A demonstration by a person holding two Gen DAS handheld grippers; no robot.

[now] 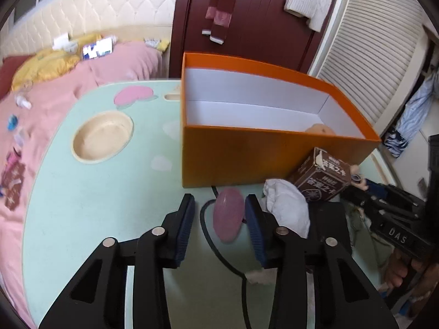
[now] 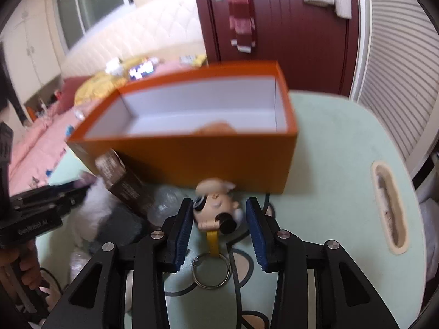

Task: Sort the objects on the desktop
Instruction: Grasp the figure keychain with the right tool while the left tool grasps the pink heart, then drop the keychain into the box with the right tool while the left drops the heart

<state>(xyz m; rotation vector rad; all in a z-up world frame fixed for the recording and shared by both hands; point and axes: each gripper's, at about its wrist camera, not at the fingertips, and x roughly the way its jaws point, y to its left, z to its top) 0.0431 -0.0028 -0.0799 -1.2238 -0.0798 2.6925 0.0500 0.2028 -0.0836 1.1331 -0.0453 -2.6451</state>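
Note:
In the left wrist view my left gripper is open around a pink oval object lying on the pale green table; its right pad sits close to it. An open orange box stands just beyond, with a tan item inside. In the right wrist view my right gripper is open around a doll-head keychain with a yellow strap and metal ring, lying before the orange box. The pads do not touch it.
A brown carton and crumpled white tissue lie between the grippers. A black cable loops across the table. A round recess is at the table's left, a slot handle at its right. A pink bed lies beyond.

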